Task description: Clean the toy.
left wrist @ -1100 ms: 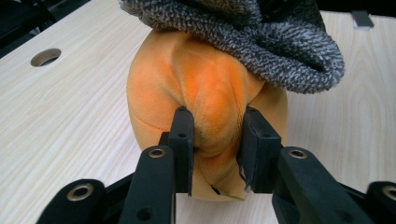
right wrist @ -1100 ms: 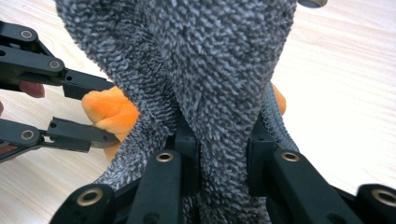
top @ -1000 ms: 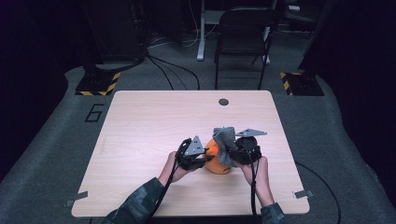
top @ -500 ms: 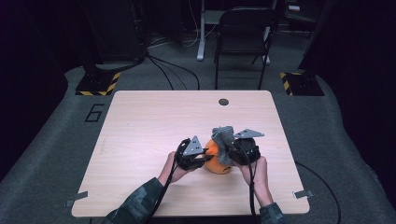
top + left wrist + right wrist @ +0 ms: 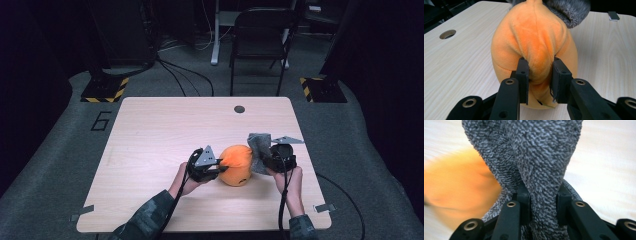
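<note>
L gripper (image 5: 539, 80) jaws narrow, pinching orange plush (image 5: 534, 45); R gripper (image 5: 543, 202) jaws narrow, clamping grey cloth (image 5: 536, 152).

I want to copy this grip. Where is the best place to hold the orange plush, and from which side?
Pinch a raised fold of the orange plush from its left side, as the left gripper does now. The body looks too round and wide for the jaws, but the soft fabric bunches between them. The right side is taken: the grey cloth hangs there in the right gripper.

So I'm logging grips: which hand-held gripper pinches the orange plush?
The left hand-held gripper, shut on the orange plush; the right hand-held gripper clamps grey cloth.
</note>
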`<state>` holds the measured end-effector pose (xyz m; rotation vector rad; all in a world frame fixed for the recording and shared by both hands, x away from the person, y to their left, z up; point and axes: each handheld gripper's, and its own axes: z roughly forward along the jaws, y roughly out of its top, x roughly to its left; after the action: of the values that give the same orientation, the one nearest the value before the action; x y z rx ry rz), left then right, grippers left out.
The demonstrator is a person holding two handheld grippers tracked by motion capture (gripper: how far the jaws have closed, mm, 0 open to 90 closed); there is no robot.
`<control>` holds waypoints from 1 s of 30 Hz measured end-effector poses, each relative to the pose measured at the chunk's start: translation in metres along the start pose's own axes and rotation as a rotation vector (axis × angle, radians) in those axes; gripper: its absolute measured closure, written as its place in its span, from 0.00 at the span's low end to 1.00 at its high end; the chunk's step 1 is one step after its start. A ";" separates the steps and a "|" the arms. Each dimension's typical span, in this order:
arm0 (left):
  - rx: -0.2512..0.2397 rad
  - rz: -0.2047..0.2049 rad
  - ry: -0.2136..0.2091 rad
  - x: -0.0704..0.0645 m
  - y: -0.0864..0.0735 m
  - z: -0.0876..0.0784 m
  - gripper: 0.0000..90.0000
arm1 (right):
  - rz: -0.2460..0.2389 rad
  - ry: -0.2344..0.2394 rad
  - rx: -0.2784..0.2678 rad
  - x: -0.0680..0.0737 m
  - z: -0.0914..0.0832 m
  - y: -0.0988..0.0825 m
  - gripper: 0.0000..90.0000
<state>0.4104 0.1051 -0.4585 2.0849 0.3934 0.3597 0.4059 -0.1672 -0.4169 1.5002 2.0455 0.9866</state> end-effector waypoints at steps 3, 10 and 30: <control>0.000 0.005 -0.003 -0.001 0.000 -0.001 0.79 | -0.029 0.067 -0.062 0.016 -0.018 0.012 0.80; -0.003 0.053 -0.022 -0.008 0.002 -0.001 0.79 | -0.130 0.244 -0.079 0.075 -0.020 0.019 0.80; 0.011 0.092 -0.025 -0.018 0.006 0.000 0.79 | -0.122 0.085 -0.108 0.050 -0.017 0.017 0.79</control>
<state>0.3951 0.0952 -0.4551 2.1207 0.2857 0.3856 0.3885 -0.1224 -0.3889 1.2830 2.0797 1.1101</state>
